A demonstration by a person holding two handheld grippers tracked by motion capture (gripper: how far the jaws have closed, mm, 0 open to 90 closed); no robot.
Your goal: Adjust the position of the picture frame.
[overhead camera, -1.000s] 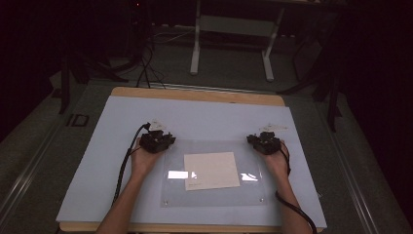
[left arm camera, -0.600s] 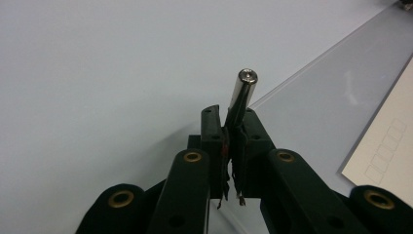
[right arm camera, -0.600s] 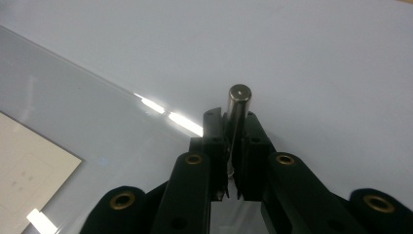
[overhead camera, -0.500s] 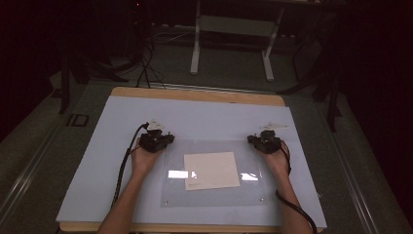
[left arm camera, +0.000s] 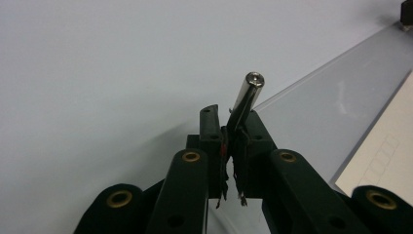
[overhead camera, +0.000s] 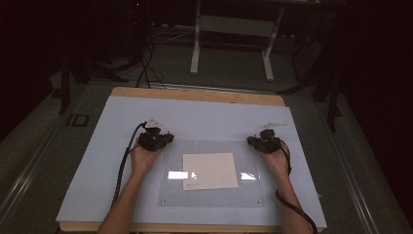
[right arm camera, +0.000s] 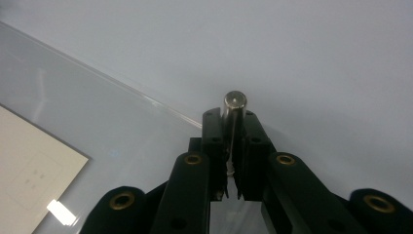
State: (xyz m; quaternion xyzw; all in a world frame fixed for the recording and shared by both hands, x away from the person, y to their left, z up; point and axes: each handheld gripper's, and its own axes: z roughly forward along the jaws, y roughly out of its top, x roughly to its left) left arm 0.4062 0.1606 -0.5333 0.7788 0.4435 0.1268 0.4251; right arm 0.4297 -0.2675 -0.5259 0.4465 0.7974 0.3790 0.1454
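A clear plastic sheet (overhead camera: 214, 146) lies flat on the pale blue table cover, with a cream paper (overhead camera: 209, 170) under its middle. My left gripper (overhead camera: 155, 138) is at the sheet's far left corner. Its jaws (left arm camera: 229, 119) have just been closing and are shut on a short shiny metal pin (left arm camera: 247, 92) that sticks out past the tips, tilted right. My right gripper (overhead camera: 264, 140) is at the far right corner, its jaws (right arm camera: 233, 119) shut on a second metal pin (right arm camera: 234, 105) just beyond the sheet's edge (right arm camera: 146, 100).
The pale blue cover (overhead camera: 204, 114) spreads over a wooden table (overhead camera: 195, 94). Small screws sit in the sheet's near corners (overhead camera: 162, 200). A cable (overhead camera: 122, 170) trails along the left forearm. Beyond the table stands a metal frame (overhead camera: 234, 24) on a dark floor.
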